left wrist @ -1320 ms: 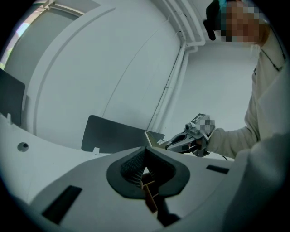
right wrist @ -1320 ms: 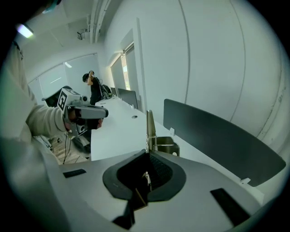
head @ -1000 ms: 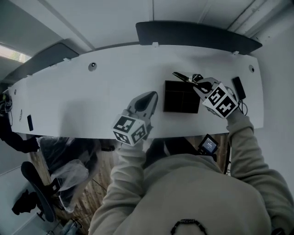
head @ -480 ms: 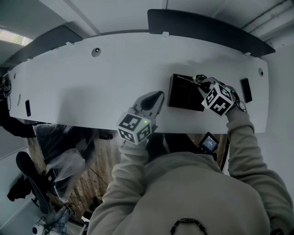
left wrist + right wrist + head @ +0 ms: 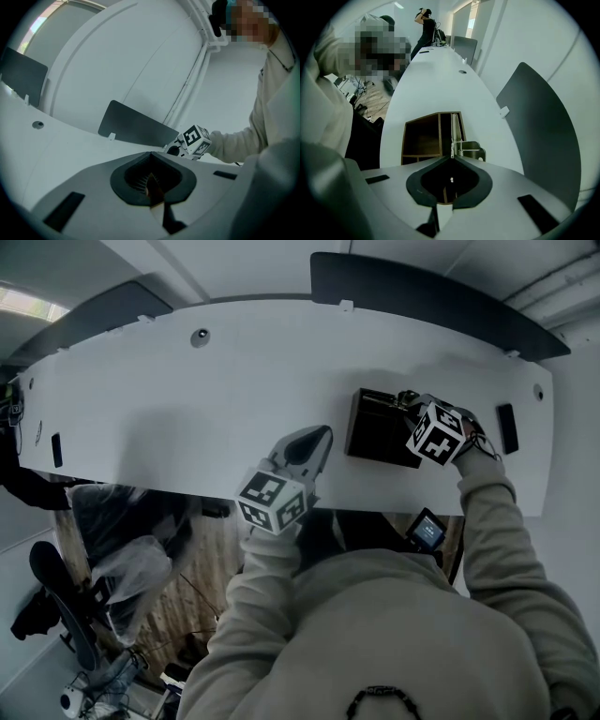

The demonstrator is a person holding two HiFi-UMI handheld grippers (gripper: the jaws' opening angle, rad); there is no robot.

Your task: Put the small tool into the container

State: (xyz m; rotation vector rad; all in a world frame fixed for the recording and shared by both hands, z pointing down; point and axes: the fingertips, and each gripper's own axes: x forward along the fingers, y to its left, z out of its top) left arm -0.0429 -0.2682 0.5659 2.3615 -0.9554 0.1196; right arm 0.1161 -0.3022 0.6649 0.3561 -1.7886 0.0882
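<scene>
The container (image 5: 380,427) is a dark open box with compartments on the white table (image 5: 187,418); in the right gripper view its wooden inside (image 5: 423,138) shows. My right gripper (image 5: 407,409) points steeply down over the box's back right part, shut on the small metal tool (image 5: 455,129). The tool sticks out of the closed jaws (image 5: 452,157) above a narrow compartment. In the head view the tool (image 5: 401,399) is a thin dark shape at the box's rim. My left gripper (image 5: 322,435) hangs left of the box, shut and holding nothing (image 5: 151,153).
A dark divider panel (image 5: 431,287) runs along the table's far edge. A black slab (image 5: 507,427) lies right of the box and another (image 5: 56,449) far left. A round grommet (image 5: 200,336) sits at the back. The right gripper's marker cube (image 5: 194,139) shows in the left gripper view.
My right gripper has come down and tipped downward with the tool, from above the box's back edge to close over its right compartments. The left gripper sank slightly.
</scene>
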